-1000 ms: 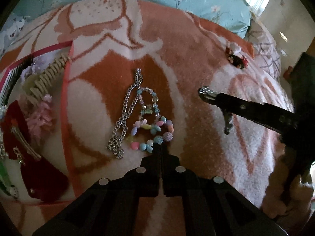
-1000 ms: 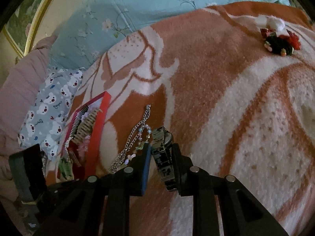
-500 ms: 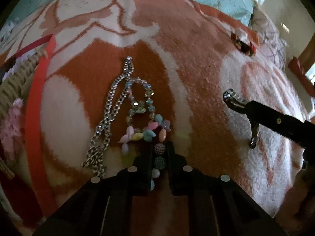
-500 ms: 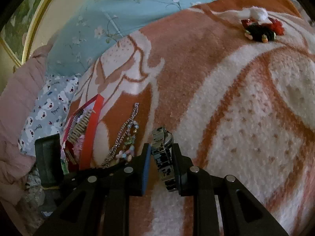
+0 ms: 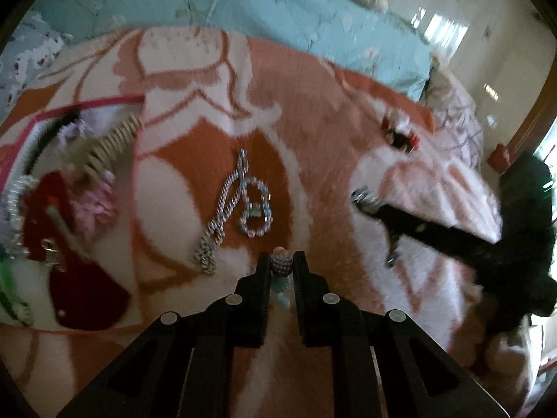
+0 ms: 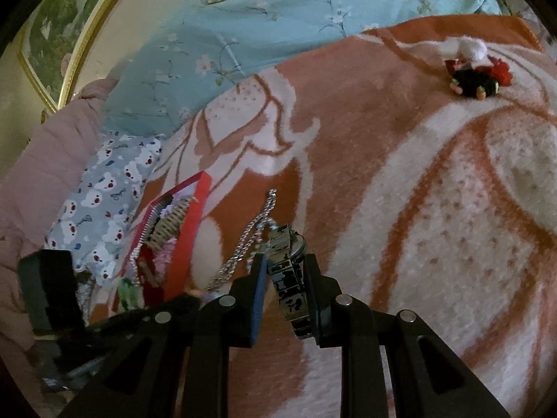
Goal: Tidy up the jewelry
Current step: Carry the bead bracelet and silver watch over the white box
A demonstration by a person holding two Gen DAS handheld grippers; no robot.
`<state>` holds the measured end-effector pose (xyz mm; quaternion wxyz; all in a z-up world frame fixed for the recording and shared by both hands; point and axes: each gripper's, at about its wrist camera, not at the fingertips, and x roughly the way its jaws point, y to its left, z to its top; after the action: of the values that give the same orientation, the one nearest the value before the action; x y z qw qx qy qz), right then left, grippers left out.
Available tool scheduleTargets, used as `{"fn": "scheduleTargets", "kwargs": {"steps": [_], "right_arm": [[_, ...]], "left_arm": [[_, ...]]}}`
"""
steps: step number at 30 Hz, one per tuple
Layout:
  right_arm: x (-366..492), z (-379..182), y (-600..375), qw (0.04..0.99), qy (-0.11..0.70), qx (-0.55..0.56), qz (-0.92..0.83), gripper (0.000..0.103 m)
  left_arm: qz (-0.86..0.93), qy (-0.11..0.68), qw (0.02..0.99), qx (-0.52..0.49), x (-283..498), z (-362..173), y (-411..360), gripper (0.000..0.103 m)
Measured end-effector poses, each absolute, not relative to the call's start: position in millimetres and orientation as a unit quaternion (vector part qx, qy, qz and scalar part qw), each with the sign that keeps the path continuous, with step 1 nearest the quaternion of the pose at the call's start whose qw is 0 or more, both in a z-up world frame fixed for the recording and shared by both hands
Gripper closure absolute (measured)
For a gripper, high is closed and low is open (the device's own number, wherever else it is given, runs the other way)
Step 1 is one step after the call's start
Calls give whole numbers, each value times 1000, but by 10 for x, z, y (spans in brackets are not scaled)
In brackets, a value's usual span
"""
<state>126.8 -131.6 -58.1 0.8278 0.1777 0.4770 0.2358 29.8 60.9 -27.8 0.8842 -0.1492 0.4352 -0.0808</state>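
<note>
My left claw (image 5: 281, 264) is clenched on a bracelet of pastel round beads (image 5: 281, 263), one knobbly pearl-grey bead showing at the tips and pale blue ones hanging below, lifted clear of the bedding. My right claw (image 6: 283, 278) grips a silver metal-link wristwatch (image 6: 289, 278) with black-patterned links; its band stands upright between the jaws, the round case at the top.

On the orange-and-white fleece blanket (image 5: 313, 111) lie a chunky silver curb chain (image 5: 222, 209) and, just beside it, a small loop of clear pale-blue and pink beads (image 5: 256, 212). To the left sits an open red-rimmed box (image 6: 189, 237) crowded with a beige comb, a pink flower piece and dark red velvet. A red, black and white fuzzy hair ornament (image 6: 477, 76) rests well apart near the blanket's far edge.

Beyond are a light blue floral quilt (image 6: 278, 28), a bear-print pillow (image 6: 104, 188) and a gold-framed picture (image 6: 55, 35) on the wall.
</note>
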Motion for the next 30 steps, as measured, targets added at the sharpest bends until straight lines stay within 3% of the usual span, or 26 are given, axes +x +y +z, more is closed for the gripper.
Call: {"fn": "scheduleTargets", "kwargs": {"steps": [9, 30], "right_arm": [[1180, -484, -1042, 822, 472, 173, 268, 82], [943, -317, -139, 802, 466, 143, 345, 82]], "left_arm": [[-61, 386, 903, -179, -198, 74, 1057, 92], [-7, 348, 909, -229, -759, 241, 1861, 92]]}}
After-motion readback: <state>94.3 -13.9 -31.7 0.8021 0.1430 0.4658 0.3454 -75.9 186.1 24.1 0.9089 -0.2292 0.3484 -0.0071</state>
